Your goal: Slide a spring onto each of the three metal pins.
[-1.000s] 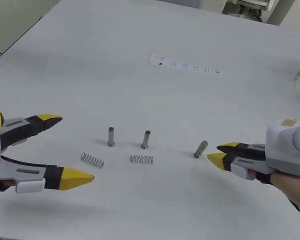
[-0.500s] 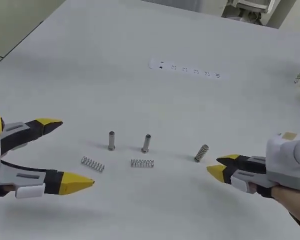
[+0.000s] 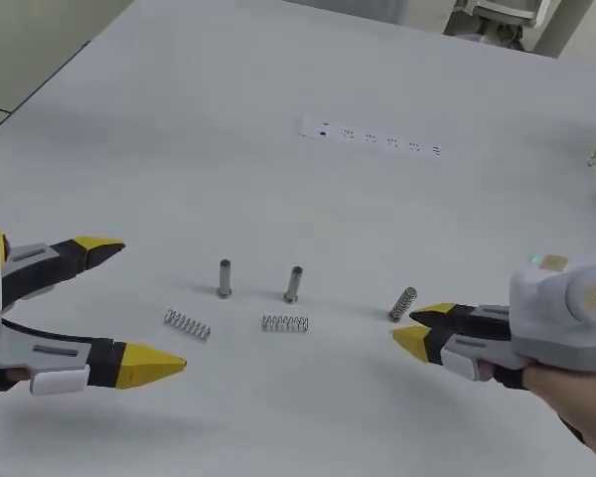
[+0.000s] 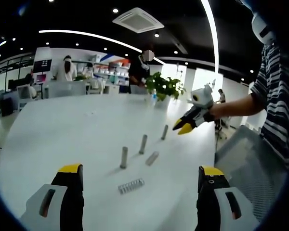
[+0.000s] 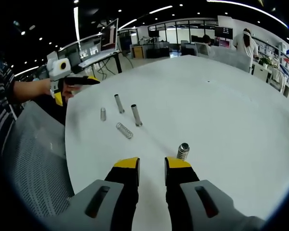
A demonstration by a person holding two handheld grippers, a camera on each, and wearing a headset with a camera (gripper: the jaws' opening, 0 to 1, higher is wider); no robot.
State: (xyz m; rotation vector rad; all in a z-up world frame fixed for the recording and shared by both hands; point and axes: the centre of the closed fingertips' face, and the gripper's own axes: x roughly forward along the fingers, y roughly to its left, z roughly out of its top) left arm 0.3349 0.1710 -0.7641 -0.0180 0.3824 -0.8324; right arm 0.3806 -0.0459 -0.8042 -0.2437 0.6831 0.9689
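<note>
Two bare metal pins (image 3: 224,278) (image 3: 294,283) stand upright on the white table. A third pin (image 3: 402,303) to their right wears a spring and leans a little. Two loose springs (image 3: 186,323) (image 3: 284,324) lie flat just in front of the bare pins. My left gripper (image 3: 129,303) hovers wide open at the left, nothing between its jaws; its own view shows the nearest spring (image 4: 131,186) ahead. My right gripper (image 3: 420,326) is open by a narrow gap, its tips just right of the sprung pin (image 5: 183,150), apart from it.
A white power strip (image 3: 370,137) lies flat farther back on the table (image 3: 278,189). The table's left edge runs diagonally at the upper left. A grey mesh chair (image 5: 29,149) is beside the table. A potted plant (image 4: 164,86) stands at the far end.
My right gripper has moved left, closer to the pin with the spring. The left gripper, pins and loose springs have stayed where they were.
</note>
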